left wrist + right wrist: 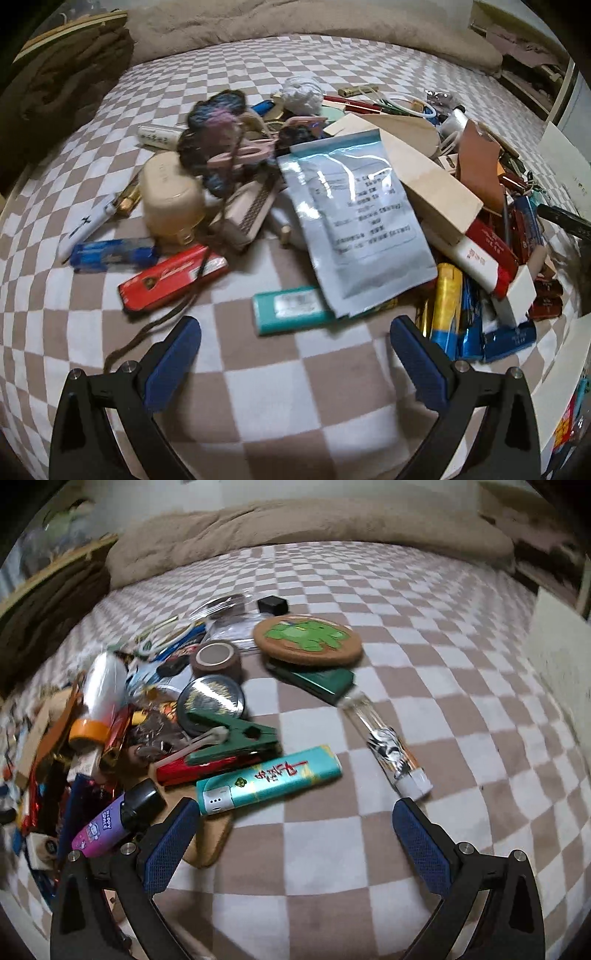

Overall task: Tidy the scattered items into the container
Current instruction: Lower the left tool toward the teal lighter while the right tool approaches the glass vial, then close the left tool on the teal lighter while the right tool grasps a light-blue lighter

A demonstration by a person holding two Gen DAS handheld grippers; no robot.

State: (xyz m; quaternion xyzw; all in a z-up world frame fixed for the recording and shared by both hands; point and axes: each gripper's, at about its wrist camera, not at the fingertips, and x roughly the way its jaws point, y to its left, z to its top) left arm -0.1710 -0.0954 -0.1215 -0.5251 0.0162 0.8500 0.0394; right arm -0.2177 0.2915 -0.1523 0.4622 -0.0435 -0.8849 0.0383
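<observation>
A heap of small items lies on a checkered blanket (303,398). In the left wrist view my left gripper (295,332) is open just short of a teal lighter (288,308), which is partly under a pale blue foil pouch (354,225). A red lighter (170,280) and a blue lighter (110,254) lie to the left. In the right wrist view my right gripper (295,814) is open above bare blanket, just below a teal printed lighter (269,779). A clear printed lighter (391,746) lies near its right finger and a purple tube (114,819) near its left.
A white container wall (565,373) curves along the right edge of the left wrist view. A green clip (236,738), a brown tape roll (218,661), a round cork coaster (306,638) and a green box (317,679) lie ahead of the right gripper. A beige rolled blanket (295,524) lies behind.
</observation>
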